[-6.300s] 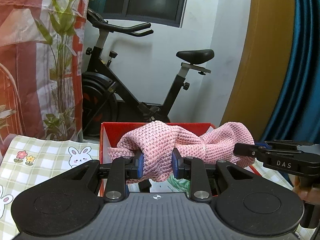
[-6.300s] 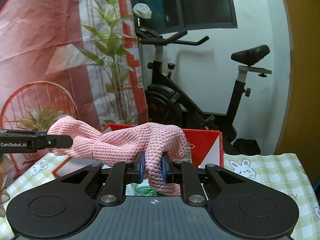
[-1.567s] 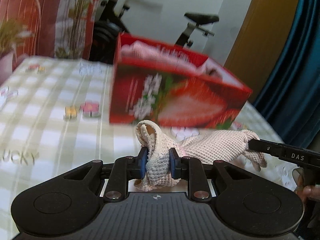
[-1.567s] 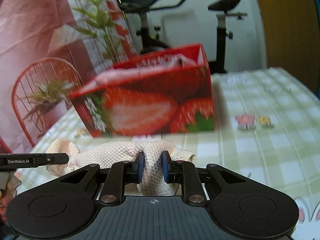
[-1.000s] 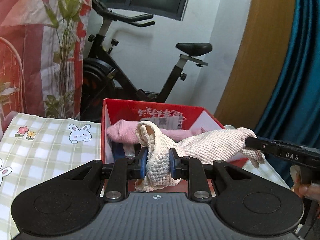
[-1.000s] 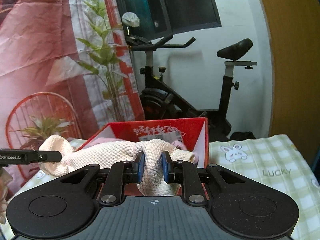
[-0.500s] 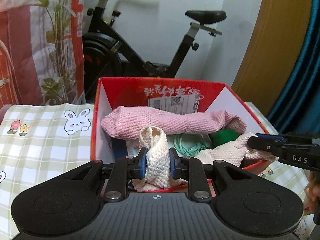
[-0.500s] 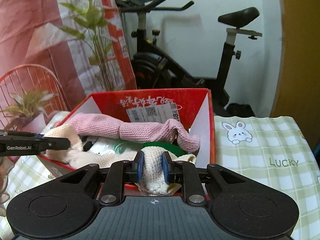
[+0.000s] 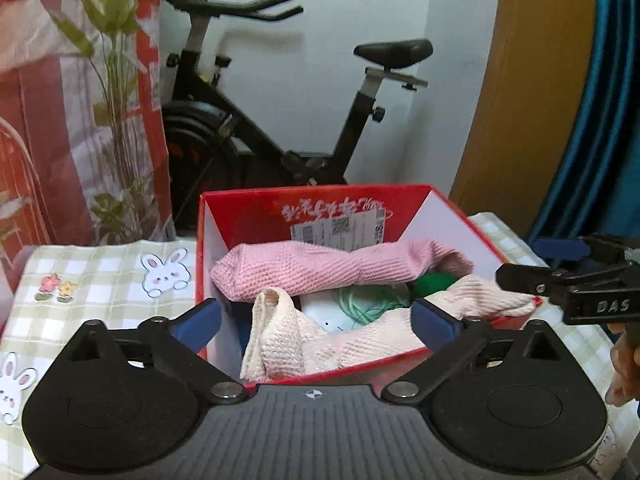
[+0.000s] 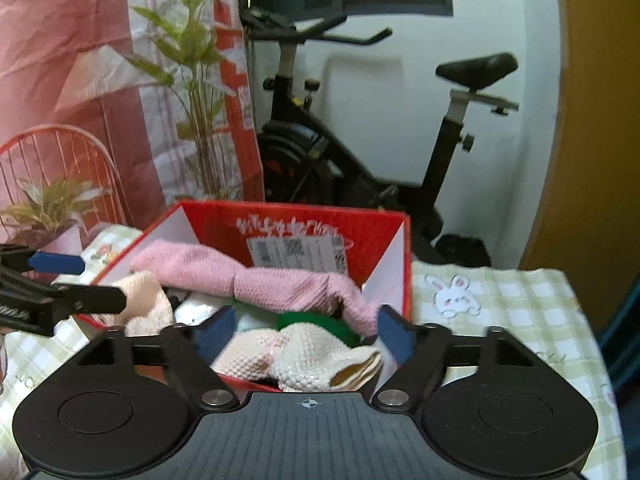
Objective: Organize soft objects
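Both grippers have let go of the cream knit.
Left gripper (image 9: 314,322) and right gripper (image 10: 306,332) now gape wide; the cream knit cloth (image 9: 320,344) lies in the red box (image 9: 320,208), before the pink cloth (image 9: 328,268).

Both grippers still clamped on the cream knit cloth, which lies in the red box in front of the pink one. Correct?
Not quite. Both grippers are open: the left gripper and right gripper have let go, as each wrist view shows. The rest holds: the cream knit cloth lies in the red box, in front of the pink cloth.
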